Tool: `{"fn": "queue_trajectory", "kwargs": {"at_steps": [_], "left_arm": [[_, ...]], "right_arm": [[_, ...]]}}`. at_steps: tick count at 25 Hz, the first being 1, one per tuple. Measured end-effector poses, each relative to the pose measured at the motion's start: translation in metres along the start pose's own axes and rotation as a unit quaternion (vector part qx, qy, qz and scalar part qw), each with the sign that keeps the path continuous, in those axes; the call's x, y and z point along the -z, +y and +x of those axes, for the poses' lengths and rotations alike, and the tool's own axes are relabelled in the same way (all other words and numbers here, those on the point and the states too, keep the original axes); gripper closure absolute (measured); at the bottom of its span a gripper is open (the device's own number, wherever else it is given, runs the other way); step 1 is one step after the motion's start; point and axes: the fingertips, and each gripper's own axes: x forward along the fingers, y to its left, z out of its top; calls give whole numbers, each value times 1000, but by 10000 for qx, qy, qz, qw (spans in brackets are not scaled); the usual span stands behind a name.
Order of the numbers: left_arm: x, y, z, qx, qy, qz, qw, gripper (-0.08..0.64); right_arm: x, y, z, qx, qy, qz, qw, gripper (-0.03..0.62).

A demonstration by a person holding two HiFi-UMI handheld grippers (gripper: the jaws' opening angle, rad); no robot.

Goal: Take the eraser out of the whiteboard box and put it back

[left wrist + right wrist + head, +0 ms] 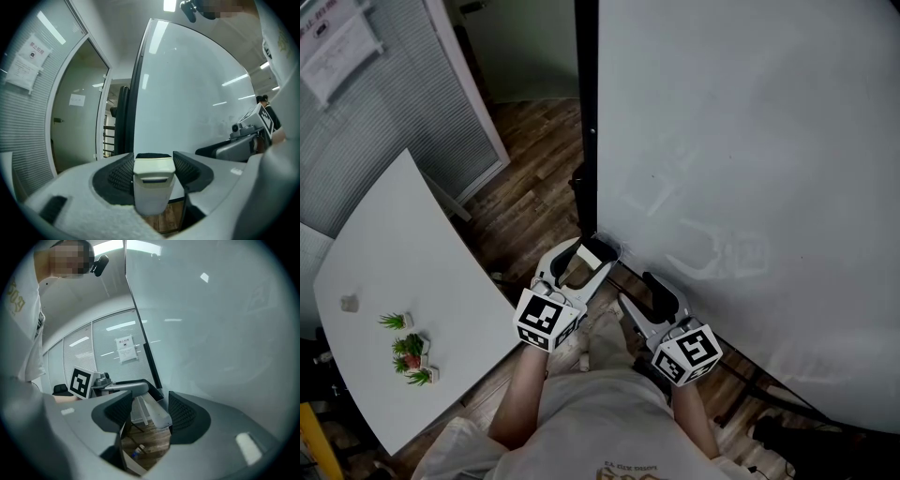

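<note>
Cream eraser (151,187): upright, clamped in left tool (153,158), at whiteboard's (741,141) lower corner
Right tool (149,408): jaws apart, empty
Nearer the board: left tool

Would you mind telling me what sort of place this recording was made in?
Probably an office or meeting room: there is a large whiteboard, a white table, and blinds with a posted notice.

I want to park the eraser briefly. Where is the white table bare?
The white table is bare over its far half, from the corner by the blinds down to the small grey object. The strip along its right edge is free too. Crowded only around the potted plants.
</note>
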Motion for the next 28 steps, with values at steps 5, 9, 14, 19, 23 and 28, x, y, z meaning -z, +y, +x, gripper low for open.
{"fn": "queue_trajectory", "kwargs": {"at_steps": [5, 9, 14, 19, 23, 28], "left_arm": [[6, 1, 6, 19, 108, 49, 9999, 301], [12, 1, 10, 19, 178, 53, 9998, 301], [18, 2, 12, 35, 253, 81, 9996, 301], [21, 0, 15, 18, 315, 177, 9993, 301], [22, 2, 16, 10, 301, 174, 9994, 301], [22, 2, 15, -17, 326, 117, 9994, 299]], "right_arm": [[1, -2, 2, -22, -3, 78, 10000, 348], [1, -3, 4, -36, -12, 102, 9999, 348], [4, -3, 4, -27, -9, 124, 9999, 348], [3, -3, 6, -63, 18, 119, 9999, 348], [3, -4, 8, -54, 11, 124, 9999, 348], [1, -3, 7, -60, 20, 111, 9999, 348]]}}
